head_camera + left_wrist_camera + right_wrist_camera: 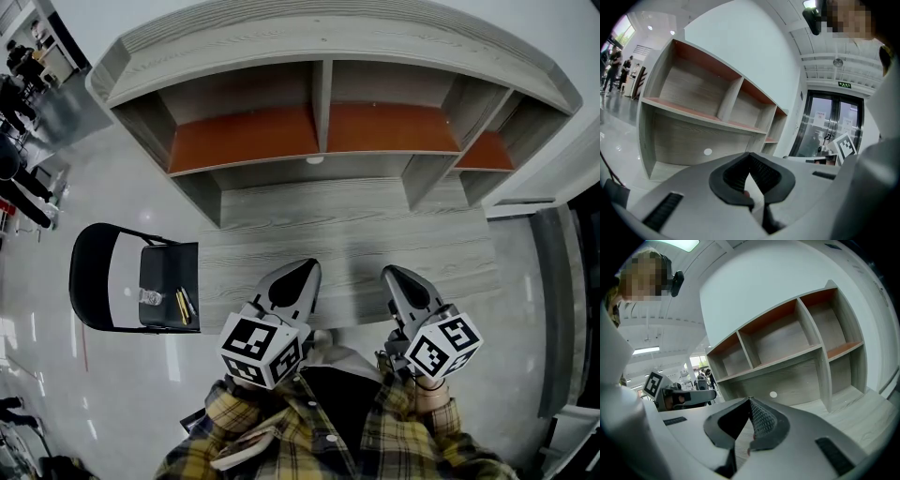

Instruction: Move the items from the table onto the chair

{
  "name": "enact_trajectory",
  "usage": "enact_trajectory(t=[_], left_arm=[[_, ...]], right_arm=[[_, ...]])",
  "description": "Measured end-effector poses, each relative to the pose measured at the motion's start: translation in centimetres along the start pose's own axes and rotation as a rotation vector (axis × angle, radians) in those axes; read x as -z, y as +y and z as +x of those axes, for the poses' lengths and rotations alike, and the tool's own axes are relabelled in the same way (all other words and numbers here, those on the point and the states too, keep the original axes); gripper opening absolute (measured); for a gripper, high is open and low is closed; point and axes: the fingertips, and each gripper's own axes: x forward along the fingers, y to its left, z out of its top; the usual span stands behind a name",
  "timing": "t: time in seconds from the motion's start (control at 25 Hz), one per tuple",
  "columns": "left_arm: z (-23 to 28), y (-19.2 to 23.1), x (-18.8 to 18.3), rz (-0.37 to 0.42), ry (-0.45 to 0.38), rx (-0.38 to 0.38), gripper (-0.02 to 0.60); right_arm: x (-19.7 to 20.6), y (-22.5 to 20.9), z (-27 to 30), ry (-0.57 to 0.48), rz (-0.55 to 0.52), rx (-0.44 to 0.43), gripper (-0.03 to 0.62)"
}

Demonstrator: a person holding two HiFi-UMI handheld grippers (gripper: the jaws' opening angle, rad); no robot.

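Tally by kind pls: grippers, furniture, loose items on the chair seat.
Grippers: 2 (left gripper, right gripper, both shut, empty)
Furniture: 2 (chair, table)
Loose items on chair seat: 2 (clear item, yellow pen-like bundle; count inside unclear)
Total: 6

Head view steeply above table [375,234], gripper views low, seemingly facing shelves [319,131]

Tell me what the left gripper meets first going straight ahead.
Probably the back panel under the shelf; nothing nearer shows before the left gripper, though depth is unclear.
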Motion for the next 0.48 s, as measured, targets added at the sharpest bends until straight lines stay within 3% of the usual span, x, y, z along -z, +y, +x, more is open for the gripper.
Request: enact_trajectory(t=[0.48], left_arm=[[-0.9,1.1,-0.1,-0.007,0.001,-0.020,0.003]], right_arm=[[1.0,1.2,1.2,0.044,-0.009,-0.037,0.017]])
